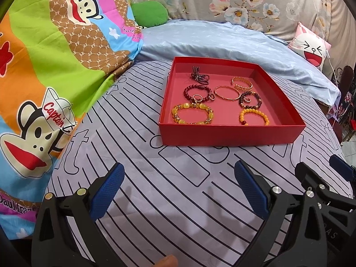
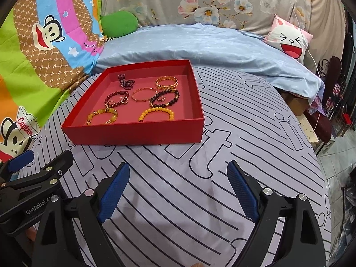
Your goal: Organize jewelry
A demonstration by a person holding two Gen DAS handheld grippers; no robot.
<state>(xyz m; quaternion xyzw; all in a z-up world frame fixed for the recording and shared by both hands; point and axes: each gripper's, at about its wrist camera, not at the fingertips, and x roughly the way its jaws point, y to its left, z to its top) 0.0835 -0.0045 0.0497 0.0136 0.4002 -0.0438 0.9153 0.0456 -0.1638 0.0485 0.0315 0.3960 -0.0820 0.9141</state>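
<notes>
One striped bedsheet (image 2: 200, 200), red tray (image 2: 133, 133), floral backdrop (image 2: 200, 0)

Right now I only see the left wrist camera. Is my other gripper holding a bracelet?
Observer: No. The right gripper is open, with nothing between its pads, above the striped sheet.
Operator: Does my left gripper have words on it?
Observer: Yes. The left gripper has a label on its side that reads GenRobot.AI.
Operator: What is under the blue blanket on the right?
Observer: Something brown, maybe a cardboard box, shows below the edge of the blue blanket.
</notes>
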